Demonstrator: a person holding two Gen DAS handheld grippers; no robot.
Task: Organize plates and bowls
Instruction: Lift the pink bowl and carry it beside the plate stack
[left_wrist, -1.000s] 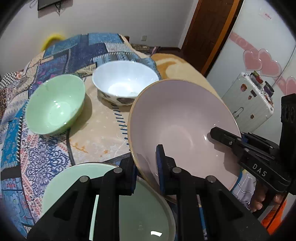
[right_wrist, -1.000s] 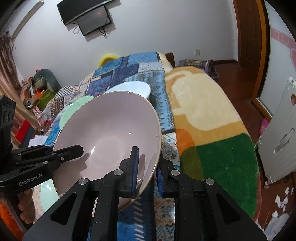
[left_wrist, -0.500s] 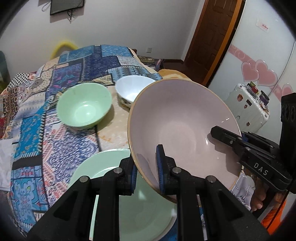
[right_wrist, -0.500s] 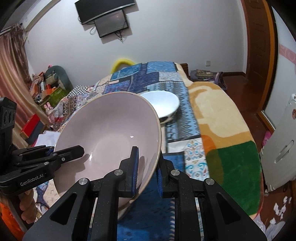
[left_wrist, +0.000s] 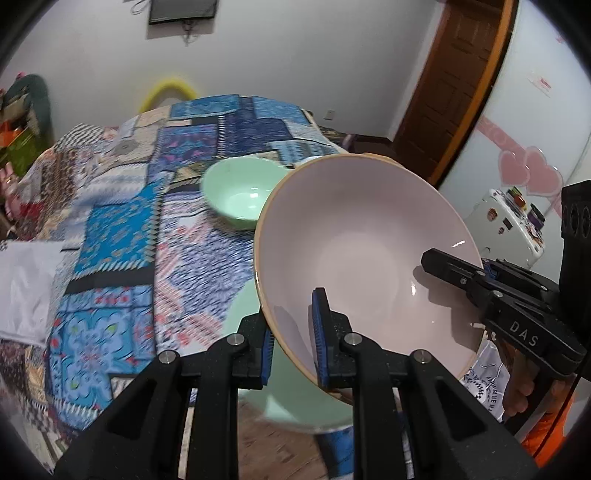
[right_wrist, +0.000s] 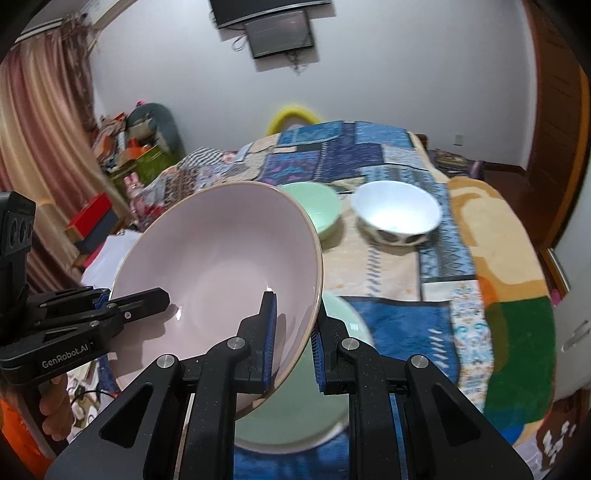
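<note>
Left wrist view:
- The left hand-held gripper (left_wrist: 293, 338) is clamped on the near-left rim of the pink bowl (left_wrist: 364, 258), one finger inside the bowl and one outside.
- The bowl is held tilted in the air above the bed (left_wrist: 122, 229); its far rim hides most of what lies behind it.
- The right hand-held gripper (left_wrist: 454, 267) grips the bowl's right rim; only its inner finger shows clearly, the outer one is behind the wall of the bowl.
- A green plate (left_wrist: 291, 410) lies below the bowl, mostly covered by the bowl and the gripper frame.
- A small green bowl (left_wrist: 240, 194) sits farther back on the patchwork cover, its right edge cut off by the pink bowl. The cover is smeared by blur.
- A white sliver just past the pink rim is too small to identify.

Right wrist view:
- The right hand-held gripper (right_wrist: 293, 338) is closed on the pink bowl's (right_wrist: 218, 273) right rim, blue pads on both sides of the wall.
- The left hand-held gripper (right_wrist: 136, 299) holds the left rim; fingers (right_wrist: 53, 410) on its handle show at the frame's edge.
- The green plate (right_wrist: 295, 417) is half hidden under the bowl and gripper.
- The small green bowl (right_wrist: 317, 210) is partly hidden behind the pink rim; a white bowl (right_wrist: 397, 216) stands in full view to its right, apart from it.
</note>
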